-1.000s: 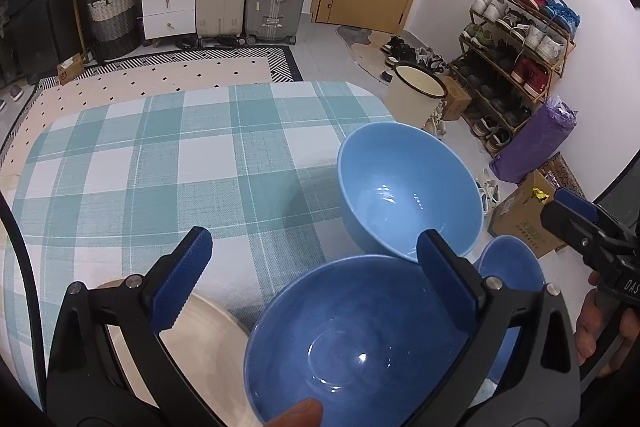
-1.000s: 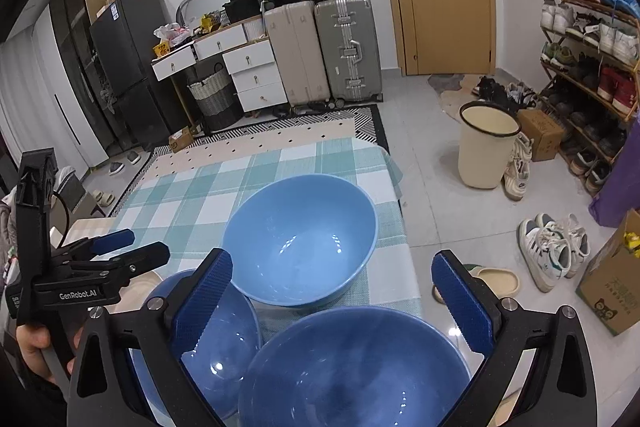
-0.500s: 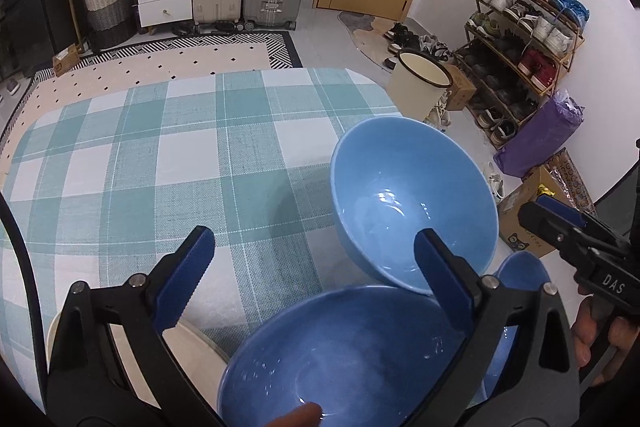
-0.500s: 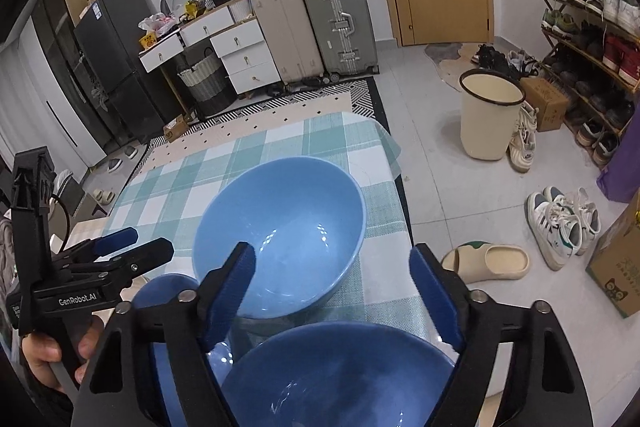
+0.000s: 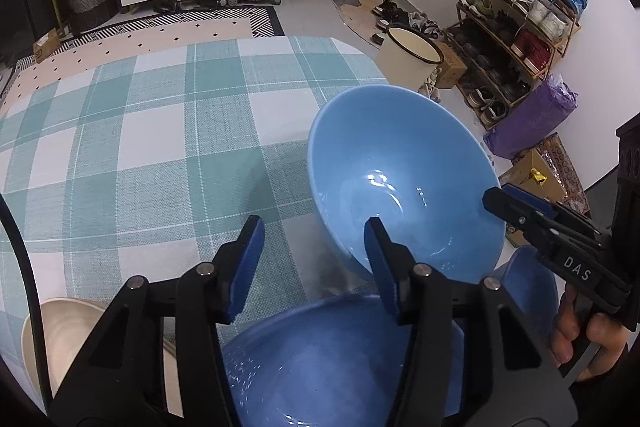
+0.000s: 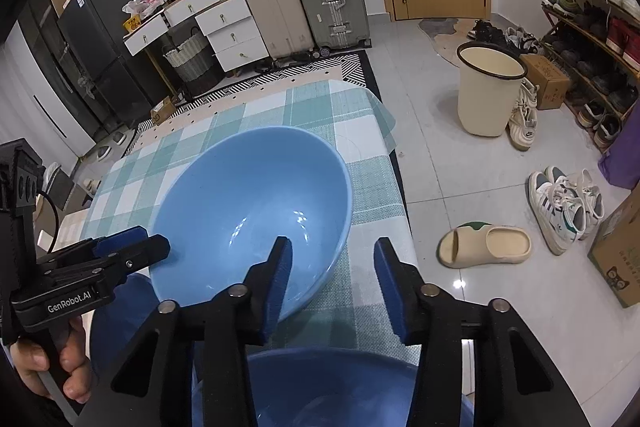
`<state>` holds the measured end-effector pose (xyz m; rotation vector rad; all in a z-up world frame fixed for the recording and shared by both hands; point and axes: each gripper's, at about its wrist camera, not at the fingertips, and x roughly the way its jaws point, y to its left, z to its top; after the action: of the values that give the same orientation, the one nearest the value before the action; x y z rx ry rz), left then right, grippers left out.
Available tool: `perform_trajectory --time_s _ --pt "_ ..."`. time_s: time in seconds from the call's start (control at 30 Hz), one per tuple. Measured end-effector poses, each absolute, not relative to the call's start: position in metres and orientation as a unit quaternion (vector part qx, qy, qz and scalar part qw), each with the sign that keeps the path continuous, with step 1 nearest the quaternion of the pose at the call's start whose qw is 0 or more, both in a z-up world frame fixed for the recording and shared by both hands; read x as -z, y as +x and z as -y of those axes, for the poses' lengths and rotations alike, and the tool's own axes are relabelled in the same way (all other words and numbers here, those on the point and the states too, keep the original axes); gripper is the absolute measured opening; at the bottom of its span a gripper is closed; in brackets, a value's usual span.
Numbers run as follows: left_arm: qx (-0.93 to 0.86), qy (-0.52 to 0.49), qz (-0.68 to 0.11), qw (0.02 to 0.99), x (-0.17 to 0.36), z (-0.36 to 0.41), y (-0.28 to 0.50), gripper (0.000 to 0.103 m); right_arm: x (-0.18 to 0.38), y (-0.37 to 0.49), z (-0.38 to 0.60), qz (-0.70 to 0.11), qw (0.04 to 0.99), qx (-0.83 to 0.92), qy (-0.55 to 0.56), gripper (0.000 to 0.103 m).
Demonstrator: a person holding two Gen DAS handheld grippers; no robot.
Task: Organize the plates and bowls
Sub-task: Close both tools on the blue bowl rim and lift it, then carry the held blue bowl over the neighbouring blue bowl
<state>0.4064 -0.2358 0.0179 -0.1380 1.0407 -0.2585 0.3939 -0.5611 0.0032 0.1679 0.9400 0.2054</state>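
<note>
So basically the whole thing comes down to which rim sits under which tongs. The left gripper [image 5: 316, 263] has its jaws closing, and between them I only see checked tablecloth [image 5: 160, 131] plus the far lip of the near blue bowl [image 5: 320, 367], which lies right below the tips, towards the camera. I don't see the pads pinching that lip yet.

Same story on the other side: the right gripper [image 6: 332, 279] is closing too, with its own blue bowl [image 6: 320, 387] directly under it and bare cloth in the gap. Its inner pad overlaps the near edge of the big light-blue bowl [image 6: 248, 211], but I can't tell if it touches.

That big bowl sits ahead of both tools, roughly between them, close against the two near bowls; touching or not, can't say. From the left wrist view it's ahead and to the right [image 5: 400, 179], so the right hand looks a bit nearer to it. Bowls are round, so no long axis, just the rim. A cream plate [image 5: 52, 331] sits off to the left of the left tool.
</note>
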Motion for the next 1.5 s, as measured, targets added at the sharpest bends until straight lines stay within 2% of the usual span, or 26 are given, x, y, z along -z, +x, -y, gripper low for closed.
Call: perform_trajectory --time_s 0.13,0.37,0.5,0.93,1.5 --pt "0.127 -0.072 -0.504 0.851 -0.012 0.240 0.413 0.037 0.001 0.397 0.561 -0.456 0.881 -0.097 0.081 0.031" --pt "0.143 -0.070 -0.500 0.851 -0.009 0.248 0.416 0.021 0.004 0.400 0.560 -0.457 0.880 -0.101 0.079 0.022" --pt "0.142 -0.058 -0.497 0.854 -0.010 0.252 0.416 0.020 0.005 0.399 0.557 -0.457 0.881 -0.103 0.074 0.018" --pt "0.140 -0.042 -0.488 0.860 -0.015 0.255 0.411 0.020 -0.002 0.394 0.555 -0.447 0.887 -0.096 0.067 0.018" --pt "0.150 -0.052 -0.443 0.882 -0.067 0.252 0.380 0.020 -0.038 0.366 0.558 -0.401 0.909 -0.095 0.067 0.018"
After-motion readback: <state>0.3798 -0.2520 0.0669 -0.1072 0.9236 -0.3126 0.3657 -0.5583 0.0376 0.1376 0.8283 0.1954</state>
